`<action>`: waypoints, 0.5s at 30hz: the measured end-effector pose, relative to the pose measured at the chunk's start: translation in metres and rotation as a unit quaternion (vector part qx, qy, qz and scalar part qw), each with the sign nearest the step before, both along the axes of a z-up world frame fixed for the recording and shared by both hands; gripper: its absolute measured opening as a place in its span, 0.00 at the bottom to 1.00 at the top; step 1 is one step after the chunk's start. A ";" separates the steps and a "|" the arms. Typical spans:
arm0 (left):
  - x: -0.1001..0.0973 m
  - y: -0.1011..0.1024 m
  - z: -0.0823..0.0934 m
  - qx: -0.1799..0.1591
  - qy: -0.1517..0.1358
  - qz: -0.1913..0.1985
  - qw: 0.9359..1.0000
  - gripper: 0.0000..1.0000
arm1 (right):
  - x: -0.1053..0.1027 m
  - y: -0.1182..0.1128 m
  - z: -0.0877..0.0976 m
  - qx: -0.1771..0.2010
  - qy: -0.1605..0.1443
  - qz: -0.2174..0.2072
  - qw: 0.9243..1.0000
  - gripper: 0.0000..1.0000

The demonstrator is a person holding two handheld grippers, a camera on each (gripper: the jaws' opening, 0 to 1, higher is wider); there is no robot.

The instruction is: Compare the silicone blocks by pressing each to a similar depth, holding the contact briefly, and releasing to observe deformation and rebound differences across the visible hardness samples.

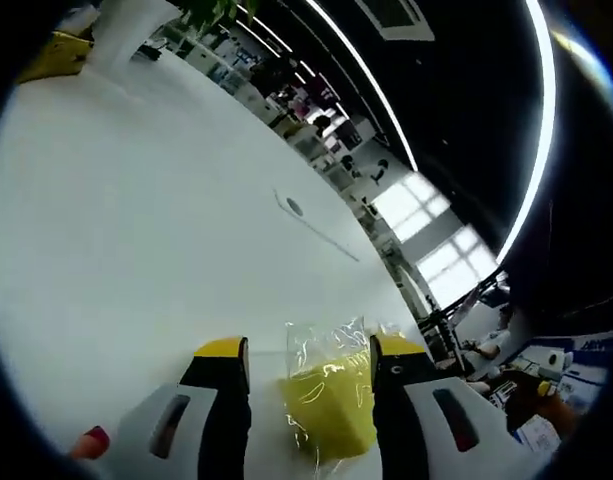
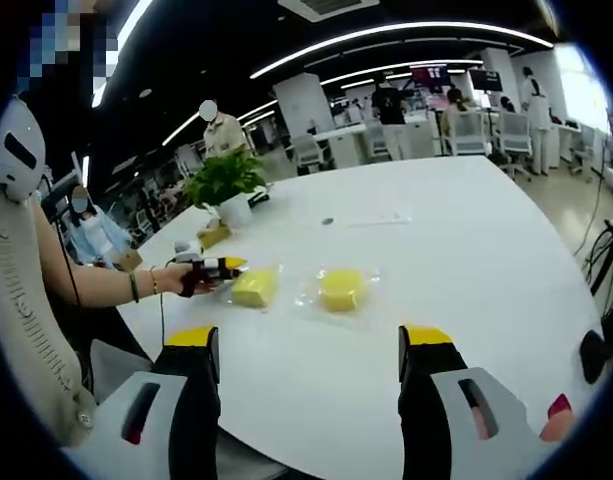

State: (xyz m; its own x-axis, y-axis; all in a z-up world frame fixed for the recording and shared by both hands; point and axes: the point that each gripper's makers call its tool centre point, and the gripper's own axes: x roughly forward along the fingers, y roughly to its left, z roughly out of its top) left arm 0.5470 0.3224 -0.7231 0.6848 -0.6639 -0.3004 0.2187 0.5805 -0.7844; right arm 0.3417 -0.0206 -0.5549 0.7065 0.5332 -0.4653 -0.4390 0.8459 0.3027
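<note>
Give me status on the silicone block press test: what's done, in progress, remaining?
Done: nothing I can confirm from these views. In hand: the left tool straddles the bagged square yellow block, jaws open on either side; squeeze not evident. Left: the round yellow block sits untouched on the white table; the right tool hangs open, back from both blocks.

The left gripper (image 1: pixel 311 362), grey-bodied with black, yellow-tipped jaws, holds its jaws spread wide. In the right gripper view it sits low over the white table, gripped by a person's hand (image 2: pixel 176 278) on an outstretched bare forearm. The matching right gripper (image 2: pixel 311 352) hangs above the tabletop, jaws parted wide and touching nothing.
</note>
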 end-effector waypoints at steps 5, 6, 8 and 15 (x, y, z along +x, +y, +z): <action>0.003 -0.001 -0.003 -0.041 0.008 0.011 0.999 0.37 | 0.000 0.000 -0.002 -0.004 0.004 -0.001 1.000 0.67; 0.004 -0.001 -0.003 -0.056 0.013 0.016 0.998 0.35 | 0.000 -0.001 -0.003 -0.005 0.006 -0.001 1.000 0.67; 0.004 0.001 -0.004 -0.068 0.018 0.023 0.997 0.31 | 0.000 0.000 -0.003 -0.005 0.007 -0.001 1.000 0.67; 0.003 0.004 -0.009 -0.089 0.025 0.025 0.995 0.22 | 0.000 0.003 -0.007 -0.010 0.014 0.004 1.000 0.67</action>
State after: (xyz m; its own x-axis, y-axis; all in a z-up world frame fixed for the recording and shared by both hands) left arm 0.5503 0.3266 -0.7319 0.7060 -0.6743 -0.2165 0.1504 0.4414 -0.8846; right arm 0.3416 -0.0177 -0.5614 0.6882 0.5295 -0.4959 -0.4377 0.8482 0.2982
